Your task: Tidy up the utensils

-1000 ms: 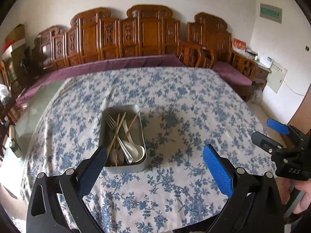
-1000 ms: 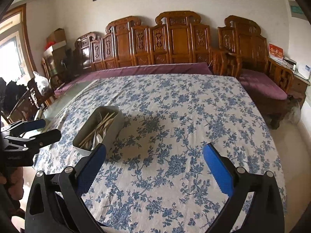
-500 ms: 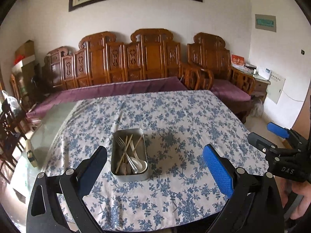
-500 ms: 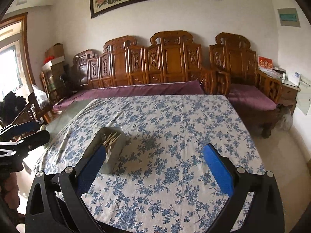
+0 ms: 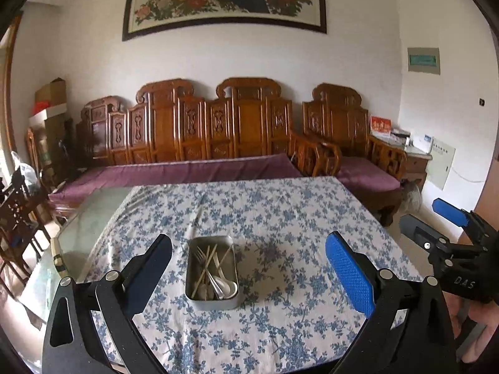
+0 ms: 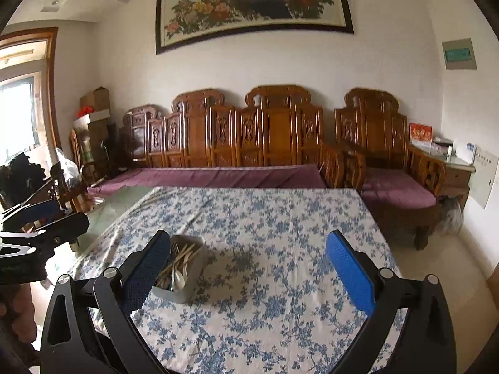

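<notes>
Utensils heaped in metal tin, fork, spoon, chopsticks mixed | tin sits on floral tabletop, near my edge | left gripper jaws wide, empty | right gripper jaws wide, empty, tin beside its left finger.

Utensils in tin on table

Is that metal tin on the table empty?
No, the tin holds a fork, chopsticks and a white spoon.
</notes>
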A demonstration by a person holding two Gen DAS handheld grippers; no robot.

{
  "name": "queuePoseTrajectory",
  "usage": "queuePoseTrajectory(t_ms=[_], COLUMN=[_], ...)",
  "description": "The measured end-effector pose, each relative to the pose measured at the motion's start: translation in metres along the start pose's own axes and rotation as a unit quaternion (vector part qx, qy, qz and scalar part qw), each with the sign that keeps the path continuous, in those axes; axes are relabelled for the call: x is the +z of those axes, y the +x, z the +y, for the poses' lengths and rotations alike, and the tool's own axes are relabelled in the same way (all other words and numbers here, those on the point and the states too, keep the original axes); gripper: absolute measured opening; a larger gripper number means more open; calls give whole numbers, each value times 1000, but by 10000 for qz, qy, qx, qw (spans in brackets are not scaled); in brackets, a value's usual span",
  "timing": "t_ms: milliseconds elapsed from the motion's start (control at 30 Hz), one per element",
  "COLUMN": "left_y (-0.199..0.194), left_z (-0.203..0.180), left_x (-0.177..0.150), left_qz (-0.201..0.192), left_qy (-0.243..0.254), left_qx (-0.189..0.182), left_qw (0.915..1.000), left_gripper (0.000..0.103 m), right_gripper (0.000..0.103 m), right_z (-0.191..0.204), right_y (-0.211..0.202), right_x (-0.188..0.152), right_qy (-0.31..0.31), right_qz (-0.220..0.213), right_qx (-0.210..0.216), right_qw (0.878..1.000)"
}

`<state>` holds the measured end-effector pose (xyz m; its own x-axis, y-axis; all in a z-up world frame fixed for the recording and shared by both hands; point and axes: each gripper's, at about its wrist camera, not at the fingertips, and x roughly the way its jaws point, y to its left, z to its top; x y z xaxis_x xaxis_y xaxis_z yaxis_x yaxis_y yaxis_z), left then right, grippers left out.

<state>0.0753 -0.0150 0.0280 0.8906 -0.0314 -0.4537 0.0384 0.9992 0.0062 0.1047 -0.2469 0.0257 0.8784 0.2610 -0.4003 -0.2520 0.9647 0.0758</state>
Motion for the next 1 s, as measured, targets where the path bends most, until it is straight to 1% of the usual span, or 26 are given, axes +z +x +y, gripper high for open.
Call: queuePoseTrajectory(t_ms=[100, 167, 367, 567, 1000], left_y=[-6, -12, -27, -37, -34], left_z=[2, 4, 5, 7, 5], left_x=[5, 10, 17, 16, 12], left_qz=[-149, -244, -494, -581, -543], left_qy=[-12, -76, -90, -137, -141], left_qx=[79, 60, 151, 127, 157], left_qw=[9999, 9997, 9986, 9981, 9983], left_gripper=[95, 95, 95, 96, 96], right_gripper=[101, 101, 101, 101, 101], right_z=[5, 7, 9, 8, 10], right_y=[-10, -17, -35, -45, -41], right_x=[5, 8, 17, 21, 19], right_qy=[-76, -125, -134, -127, -111], right_qz=[-168, -267, -496, -597, -521], right_qx=[-47, -80, -84, -103, -127], right_qw=[9998, 9995, 9986, 9981, 9985])
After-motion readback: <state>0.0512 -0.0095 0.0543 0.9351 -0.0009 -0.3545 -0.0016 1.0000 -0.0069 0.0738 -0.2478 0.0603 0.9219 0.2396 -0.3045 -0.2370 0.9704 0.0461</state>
